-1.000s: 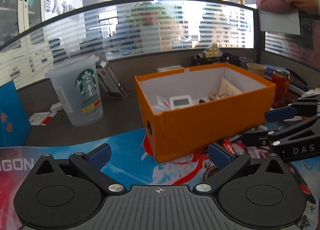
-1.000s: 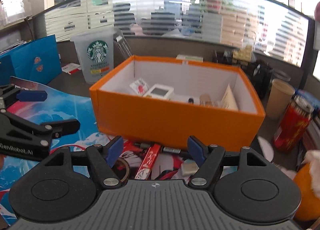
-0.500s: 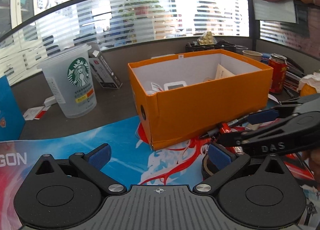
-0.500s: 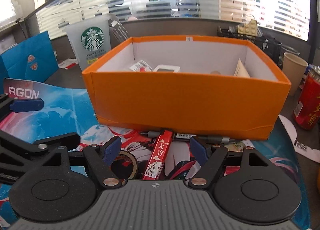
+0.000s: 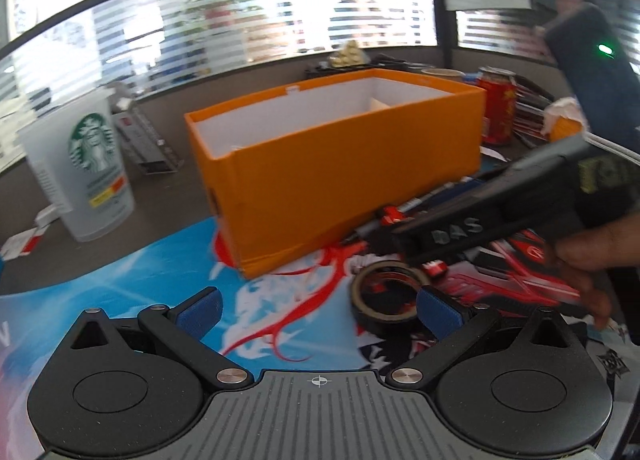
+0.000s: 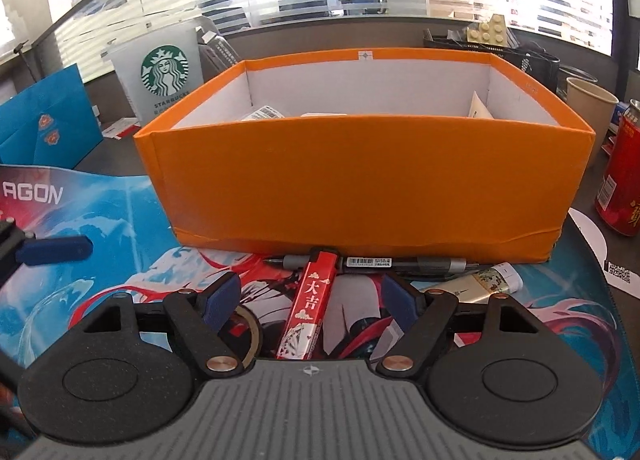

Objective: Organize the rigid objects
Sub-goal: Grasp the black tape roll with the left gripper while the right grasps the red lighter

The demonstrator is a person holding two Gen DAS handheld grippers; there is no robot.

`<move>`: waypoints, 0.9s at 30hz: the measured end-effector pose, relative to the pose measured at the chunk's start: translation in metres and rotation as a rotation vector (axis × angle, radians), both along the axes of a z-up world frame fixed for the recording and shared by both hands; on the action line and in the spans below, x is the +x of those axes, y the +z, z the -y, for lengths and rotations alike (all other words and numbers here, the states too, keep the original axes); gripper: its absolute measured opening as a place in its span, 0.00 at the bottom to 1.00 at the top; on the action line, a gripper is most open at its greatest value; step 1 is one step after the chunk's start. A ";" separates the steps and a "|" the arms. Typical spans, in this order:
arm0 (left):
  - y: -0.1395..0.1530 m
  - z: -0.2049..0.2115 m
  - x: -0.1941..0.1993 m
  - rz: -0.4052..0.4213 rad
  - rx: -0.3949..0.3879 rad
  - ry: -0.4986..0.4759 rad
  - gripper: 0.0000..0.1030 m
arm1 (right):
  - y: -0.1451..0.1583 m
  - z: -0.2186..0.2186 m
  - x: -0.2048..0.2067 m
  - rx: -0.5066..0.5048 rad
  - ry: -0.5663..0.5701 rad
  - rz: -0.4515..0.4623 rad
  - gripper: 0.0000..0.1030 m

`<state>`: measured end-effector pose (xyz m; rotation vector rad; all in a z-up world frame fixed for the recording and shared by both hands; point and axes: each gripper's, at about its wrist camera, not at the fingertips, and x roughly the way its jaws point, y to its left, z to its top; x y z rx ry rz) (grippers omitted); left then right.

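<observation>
An orange box (image 6: 360,180) with white inside walls stands on the printed desk mat; it also shows in the left wrist view (image 5: 340,164). In front of it lie a long red stick pack (image 6: 308,308), a grey pen (image 6: 372,262), a cream tube (image 6: 486,280) and a tape roll (image 5: 386,302). My right gripper (image 6: 310,298) is open, low over the mat, with the red pack between its fingers, not touching. My left gripper (image 5: 318,310) is open and empty, the tape roll beside its right finger.
A Starbucks cup (image 6: 164,72) and a blue paper bag (image 6: 44,120) stand left of the box. A red can (image 6: 620,180) and a paper cup (image 6: 588,100) stand right of it. The right gripper's body (image 5: 500,212) crosses the left wrist view.
Both grippers have dropped lower and closer to the items in front of the box. The right gripper now straddles the red pack. The left gripper has swung right, toward the tape roll.
</observation>
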<state>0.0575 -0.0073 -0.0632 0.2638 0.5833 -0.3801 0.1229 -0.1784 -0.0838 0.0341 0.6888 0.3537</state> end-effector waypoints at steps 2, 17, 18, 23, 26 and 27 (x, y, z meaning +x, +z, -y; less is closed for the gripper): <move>-0.002 0.005 0.001 0.000 0.008 -0.018 1.00 | -0.003 0.001 0.003 0.002 0.001 -0.012 0.65; -0.017 0.020 0.017 -0.023 0.029 -0.074 1.00 | -0.011 -0.008 0.001 -0.146 0.039 0.041 0.30; -0.017 0.020 0.018 -0.025 0.028 -0.075 1.00 | -0.011 -0.008 0.000 -0.153 0.046 0.046 0.28; -0.020 0.023 0.022 -0.030 0.026 -0.081 1.00 | -0.011 -0.007 -0.005 -0.170 0.068 0.055 0.17; -0.022 0.026 0.024 -0.028 0.030 -0.090 1.00 | -0.010 -0.002 -0.006 -0.158 0.071 0.052 0.17; -0.022 0.027 0.025 -0.026 0.031 -0.094 1.00 | -0.010 0.000 -0.007 -0.154 0.073 0.051 0.17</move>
